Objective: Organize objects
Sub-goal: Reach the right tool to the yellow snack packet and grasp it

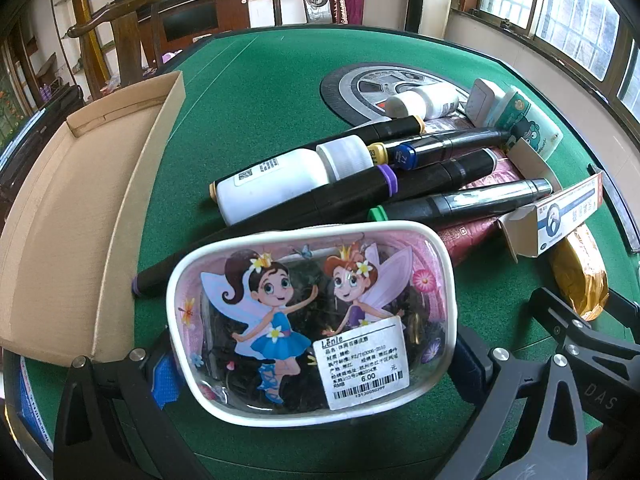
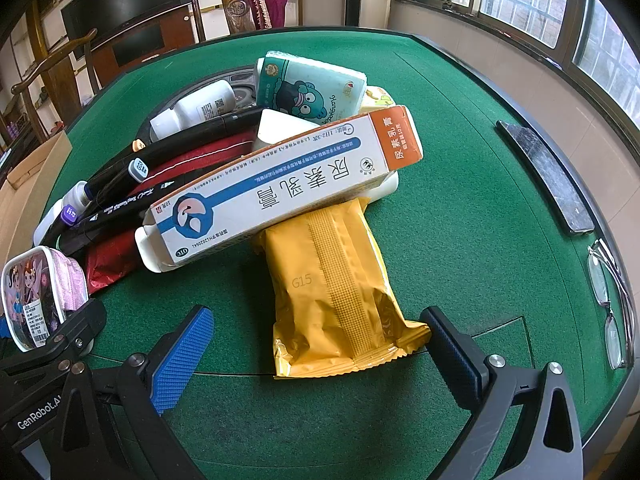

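Note:
My left gripper (image 1: 316,372) is shut on a pink fairy-print pouch (image 1: 308,312) with a white rim, held just above the green table; the pouch (image 2: 36,296) also shows at the right wrist view's left edge. Behind it lies a pile: black markers (image 1: 420,176), a white bottle (image 1: 280,184), an ointment box (image 2: 280,184), a tissue pack (image 2: 312,88) and a red bag (image 2: 108,260). My right gripper (image 2: 318,356) is open, its blue pads (image 2: 184,356) either side of the near end of a yellow snack packet (image 2: 332,280) lying flat.
An open cardboard tray (image 1: 80,220) sits at the table's left. A phone (image 2: 544,176) and glasses (image 2: 612,300) lie along the right edge. A round grey hub (image 1: 360,84) marks the table's centre. Wooden chairs (image 1: 120,32) stand behind.

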A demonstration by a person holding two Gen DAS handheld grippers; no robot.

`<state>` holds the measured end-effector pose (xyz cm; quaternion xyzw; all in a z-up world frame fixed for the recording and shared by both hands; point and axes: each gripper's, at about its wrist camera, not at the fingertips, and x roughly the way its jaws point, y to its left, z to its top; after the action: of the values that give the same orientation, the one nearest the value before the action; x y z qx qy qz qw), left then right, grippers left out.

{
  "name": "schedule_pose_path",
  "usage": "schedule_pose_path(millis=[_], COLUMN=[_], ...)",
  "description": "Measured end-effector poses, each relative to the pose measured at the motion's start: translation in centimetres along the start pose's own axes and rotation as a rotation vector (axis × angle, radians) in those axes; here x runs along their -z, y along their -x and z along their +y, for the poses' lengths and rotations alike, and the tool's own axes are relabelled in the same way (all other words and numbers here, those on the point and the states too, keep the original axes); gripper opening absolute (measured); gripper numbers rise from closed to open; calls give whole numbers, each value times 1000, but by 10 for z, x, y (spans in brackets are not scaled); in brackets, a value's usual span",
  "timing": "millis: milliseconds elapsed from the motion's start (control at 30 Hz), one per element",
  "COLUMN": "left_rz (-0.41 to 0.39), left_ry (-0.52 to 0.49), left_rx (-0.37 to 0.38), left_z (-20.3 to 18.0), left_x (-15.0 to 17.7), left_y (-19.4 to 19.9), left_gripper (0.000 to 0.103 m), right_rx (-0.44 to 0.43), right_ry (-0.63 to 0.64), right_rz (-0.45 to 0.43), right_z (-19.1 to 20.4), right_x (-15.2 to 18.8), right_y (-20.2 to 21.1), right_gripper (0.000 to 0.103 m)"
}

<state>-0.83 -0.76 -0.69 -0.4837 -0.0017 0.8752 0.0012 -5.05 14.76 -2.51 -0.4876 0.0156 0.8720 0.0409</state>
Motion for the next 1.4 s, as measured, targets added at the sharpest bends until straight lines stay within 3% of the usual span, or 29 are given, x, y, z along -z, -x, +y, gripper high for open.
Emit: schedule_pose_path(millis=[300, 367, 433, 533, 700, 767, 900, 967, 1200, 1400], left_rz=[0, 0, 0, 0, 25, 118, 102, 95, 45, 87], left_ry=[0, 0, -1, -1, -32, -94, -95, -89, -109, -127], left_rx=[0, 0, -1, 0, 18, 55, 65, 95, 174, 238], left_z=[0, 0, 0, 1, 5, 10, 17, 14, 15, 18], left_x=[0, 0, 1, 0, -9, -14, -4, 14, 14, 11], left_y=[-1, -1, 0, -1, -1, -5, 16, 26, 45, 40], left_gripper=[103, 103, 103, 103, 103, 103, 103, 103, 103, 103], right_rx=[-10, -29, -77, -139, -332, -370, -432, -400, -330, -257], right_ry=[8, 36, 117, 190, 103, 95, 152, 177, 220, 248], right_rz=[0, 39, 114, 155, 207, 191, 126, 109, 114, 137], right_z=[-1, -1, 0, -11, -56, -73, -77, -78, -48, -35], right_x=[-1, -5, -10, -8, -5, -1, 1, -6, -33, -34], right_y=[2, 2, 1, 4, 18, 28, 54, 45, 28, 11], right_gripper=[103, 103, 103, 103, 103, 103, 103, 103, 102, 103])
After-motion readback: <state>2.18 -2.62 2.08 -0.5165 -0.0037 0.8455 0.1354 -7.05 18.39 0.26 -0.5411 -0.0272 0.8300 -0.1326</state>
